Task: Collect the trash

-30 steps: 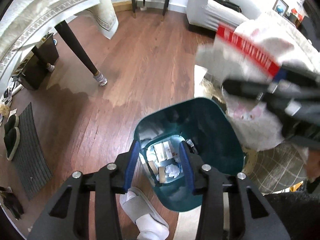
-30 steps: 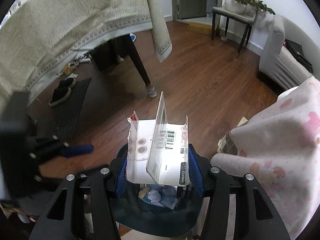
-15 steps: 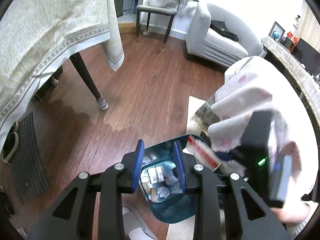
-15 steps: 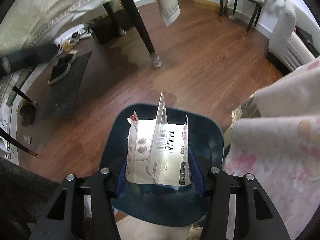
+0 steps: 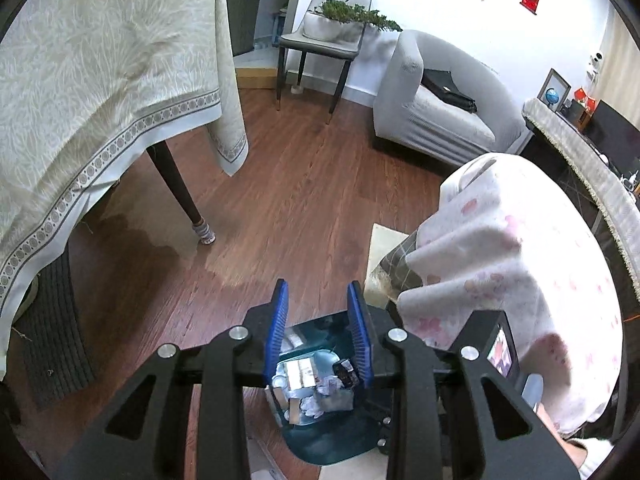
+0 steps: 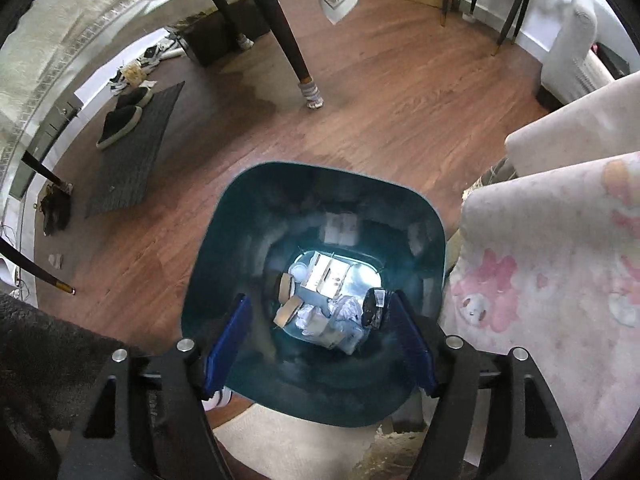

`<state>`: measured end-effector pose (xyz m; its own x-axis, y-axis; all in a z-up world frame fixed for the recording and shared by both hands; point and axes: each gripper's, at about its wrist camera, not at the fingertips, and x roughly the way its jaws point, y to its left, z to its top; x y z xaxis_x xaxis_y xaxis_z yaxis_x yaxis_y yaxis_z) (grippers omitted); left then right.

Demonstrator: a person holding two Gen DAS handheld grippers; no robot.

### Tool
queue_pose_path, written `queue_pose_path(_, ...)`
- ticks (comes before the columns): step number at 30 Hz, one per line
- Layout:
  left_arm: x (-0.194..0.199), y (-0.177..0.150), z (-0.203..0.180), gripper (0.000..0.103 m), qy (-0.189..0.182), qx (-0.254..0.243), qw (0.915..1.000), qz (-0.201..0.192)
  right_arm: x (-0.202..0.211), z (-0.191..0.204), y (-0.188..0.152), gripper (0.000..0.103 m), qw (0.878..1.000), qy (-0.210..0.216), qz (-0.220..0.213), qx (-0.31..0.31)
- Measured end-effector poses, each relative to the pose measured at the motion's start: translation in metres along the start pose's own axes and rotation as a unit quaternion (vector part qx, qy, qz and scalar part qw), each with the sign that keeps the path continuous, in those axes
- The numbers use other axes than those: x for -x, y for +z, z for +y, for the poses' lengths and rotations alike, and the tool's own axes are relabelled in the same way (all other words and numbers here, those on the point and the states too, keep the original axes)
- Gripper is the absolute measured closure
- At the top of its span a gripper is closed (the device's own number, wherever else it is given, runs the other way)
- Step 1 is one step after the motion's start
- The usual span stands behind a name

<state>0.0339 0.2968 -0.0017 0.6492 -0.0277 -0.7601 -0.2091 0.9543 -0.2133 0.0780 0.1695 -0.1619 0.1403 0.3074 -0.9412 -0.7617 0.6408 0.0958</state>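
Observation:
A dark teal trash bin [image 6: 240, 216] stands on the wood floor, and its bottom holds paper wads, small boxes and a white card package [image 6: 326, 278]. Over the bin's mouth, my right gripper [image 6: 319, 298] points steeply down. Its jaws are opening wide and nothing is between them. My left gripper [image 5: 318, 284] hovers higher above the same bin [image 5: 332, 444]. A narrow gap separates its blue pads [image 5: 278, 332], with nothing in it. The right gripper's black body [image 5: 492, 344] shows in the left wrist view, at the end of a pink floral sleeve [image 5: 520, 260].
A table with a cream cloth [image 5: 100, 92] and a dark leg [image 6: 296, 52] stands to the left. A grey mat with slippers [image 6: 124, 120] lies beyond it. A grey sofa [image 5: 436, 116] and a chair [image 5: 320, 44] line the far wall. A pale rug [image 6: 280, 436] lies under the bin's near side.
The right gripper sank over the bin and spread its jaws. The card-and-plastic package it held is gone from between them. The left gripper rose, and its pads came closer together.

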Motion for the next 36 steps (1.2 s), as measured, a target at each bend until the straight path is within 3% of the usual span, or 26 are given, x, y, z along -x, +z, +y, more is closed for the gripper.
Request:
queue_pose_path(11,0.015,0.019,-0.021,0.071,0.005,0.004,0.9995,-0.032,0.060,-0.005,-0.001,0.031,0.997,0.014,-0.069,0.006)
queue_pose_path(16,0.020,0.023,-0.034,0.066,0.014,-0.006,0.9990,-0.042,0.095,-0.006,0.001,0.039,0.992,0.018,-0.122,0.010)
queue_pose_path(28,0.021,0.024,-0.067,0.044,0.022,-0.026,0.9976,-0.060,0.175,-0.044,-0.009,0.043,0.973,-0.026,-0.228,-0.022)
queue_pose_path(36,0.025,0.017,-0.112,0.018,0.026,-0.072,0.9928,-0.092,0.214,-0.087,-0.036,0.046,0.956,-0.089,-0.272,-0.063)
